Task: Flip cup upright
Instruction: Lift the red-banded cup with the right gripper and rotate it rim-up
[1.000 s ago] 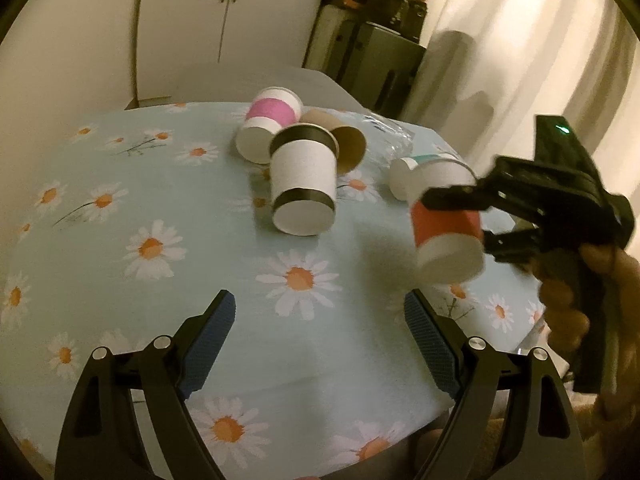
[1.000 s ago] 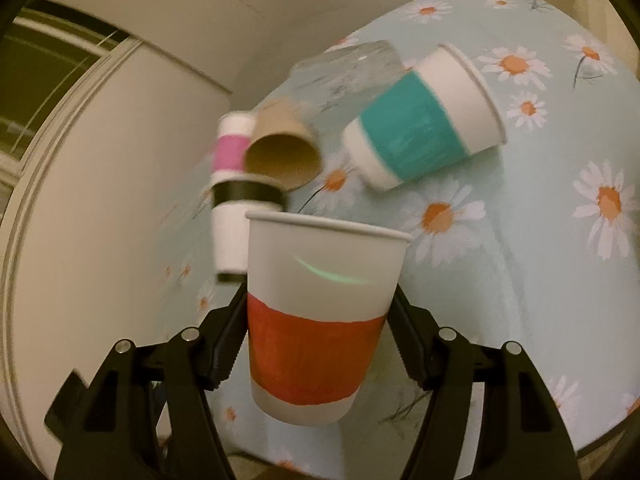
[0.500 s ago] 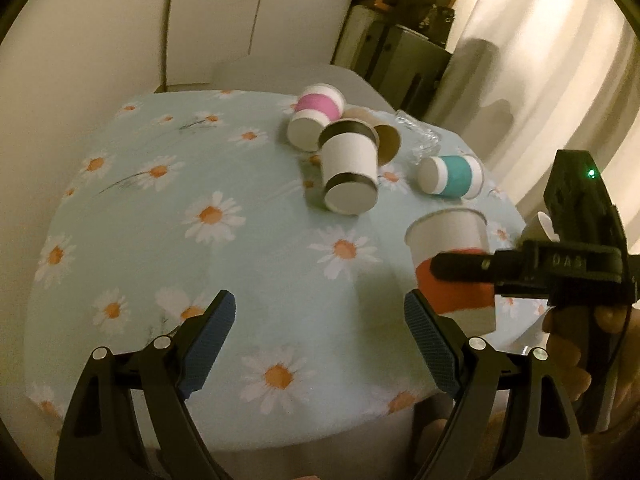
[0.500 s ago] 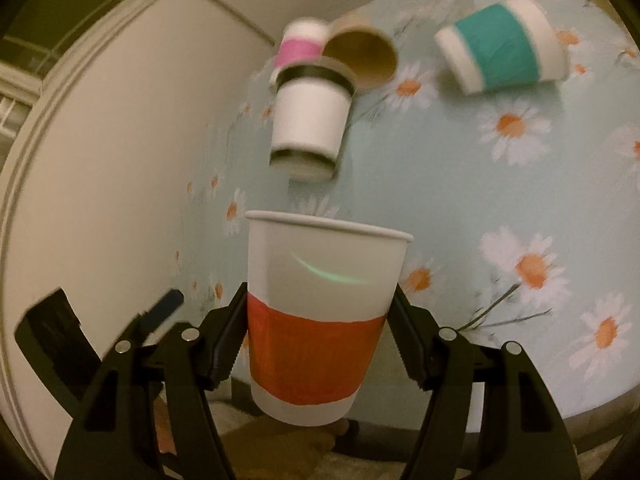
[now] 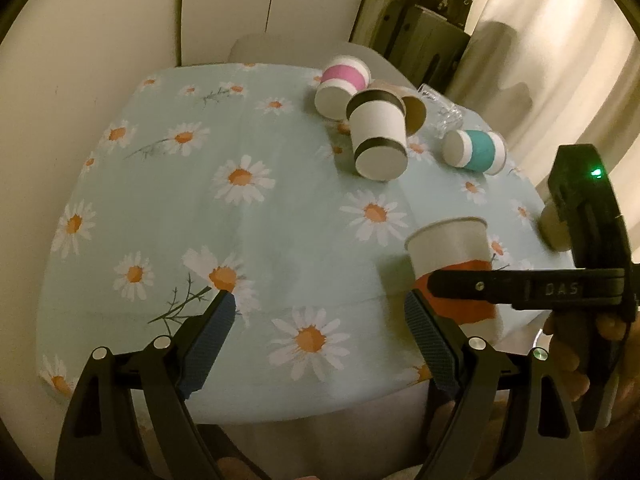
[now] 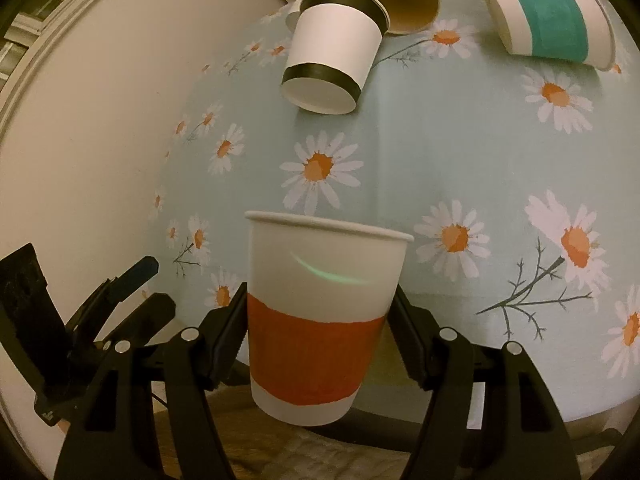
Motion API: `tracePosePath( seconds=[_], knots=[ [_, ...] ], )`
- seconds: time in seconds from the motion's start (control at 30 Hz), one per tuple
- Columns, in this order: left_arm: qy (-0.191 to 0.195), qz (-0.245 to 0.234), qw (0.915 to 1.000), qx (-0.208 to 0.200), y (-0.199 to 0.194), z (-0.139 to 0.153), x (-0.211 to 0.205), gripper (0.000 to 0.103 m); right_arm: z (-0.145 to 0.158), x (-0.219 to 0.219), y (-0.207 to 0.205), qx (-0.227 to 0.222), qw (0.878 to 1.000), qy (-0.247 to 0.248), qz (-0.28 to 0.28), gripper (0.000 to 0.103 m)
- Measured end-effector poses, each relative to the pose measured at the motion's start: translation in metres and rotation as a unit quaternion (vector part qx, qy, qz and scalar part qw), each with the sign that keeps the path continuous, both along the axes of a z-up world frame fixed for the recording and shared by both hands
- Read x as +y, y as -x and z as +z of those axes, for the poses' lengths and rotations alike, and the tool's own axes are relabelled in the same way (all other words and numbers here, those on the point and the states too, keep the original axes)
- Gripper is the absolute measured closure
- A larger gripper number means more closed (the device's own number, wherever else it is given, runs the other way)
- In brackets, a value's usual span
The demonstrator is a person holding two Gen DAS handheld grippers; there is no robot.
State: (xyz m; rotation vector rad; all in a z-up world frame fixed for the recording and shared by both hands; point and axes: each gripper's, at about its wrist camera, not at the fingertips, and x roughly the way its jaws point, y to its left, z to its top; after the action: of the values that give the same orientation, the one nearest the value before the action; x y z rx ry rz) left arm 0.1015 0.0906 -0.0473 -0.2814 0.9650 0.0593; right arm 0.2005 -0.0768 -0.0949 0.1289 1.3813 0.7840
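**A:** What has changed at the daisy-cloth table [image 5: 132, 208]?

**B:** The right gripper [image 6: 320, 320], jaws pinching the red cup [image 6: 320, 308] at its red band, has turned it mouth-up over the past second; earlier it hung rim-down and tilted. It now sits low in the right wrist frame, centre, and at lower right in the left wrist frame.

**A:** So the flip is done?

**B:** Very likely. What seems left is setting it down and letting go.

**A:** And the left gripper [image 5: 320, 340]?

**B:** Jaws spread wide, holding nothing, at the bottom of its own frame.

**A:** Room to land?

**B:** Plenty of bare cloth mid-frame. The cup hangs near the table's near edge, possibly past it, so moving inward looks safer. The black [image 5: 378, 140], pink [image 5: 340, 88] and teal [image 5: 476, 152] cups lie tipped at upper right, well apart.
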Motion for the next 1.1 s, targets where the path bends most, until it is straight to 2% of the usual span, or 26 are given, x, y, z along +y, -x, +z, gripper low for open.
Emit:
tracePosePath(
  seconds=[0.1,0.2,0.5,0.73,0.87,1.0,1.1],
  knots=[
    [-0.003,-0.001,1.0000,0.006,-0.002,-0.003,0.000,0.019,-0.001,-0.002,-0.002,0.004,1.000,0.000,0.000,0.035],
    [-0.001,0.001,1.0000,0.006,-0.003,-0.002,0.000,0.019,0.002,-0.007,-0.002,0.005,1.000,-0.008,-0.003,0.026],
    [0.007,0.001,1.0000,0.003,-0.003,0.000,-0.001,0.019,0.031,-0.038,-0.006,-0.006,0.998,-0.049,-0.024,0.026],
    [0.067,-0.006,0.9977,0.002,-0.007,0.003,-0.005,0.019,0.053,-0.086,-0.004,-0.021,0.995,-0.078,-0.058,0.026],
    [0.106,-0.017,0.9939,0.022,-0.011,0.000,-0.013,0.019,0.052,-0.107,0.004,-0.022,0.994,-0.080,-0.069,0.026],
    [0.115,-0.008,0.9930,0.027,-0.015,0.004,-0.023,0.019,0.049,-0.125,0.014,-0.010,0.994,-0.088,-0.071,0.026],
    [0.121,-0.014,0.9919,0.035,-0.023,0.009,-0.035,0.019,0.054,-0.128,0.021,-0.022,0.994,-0.086,-0.060,0.026]
  ],
)
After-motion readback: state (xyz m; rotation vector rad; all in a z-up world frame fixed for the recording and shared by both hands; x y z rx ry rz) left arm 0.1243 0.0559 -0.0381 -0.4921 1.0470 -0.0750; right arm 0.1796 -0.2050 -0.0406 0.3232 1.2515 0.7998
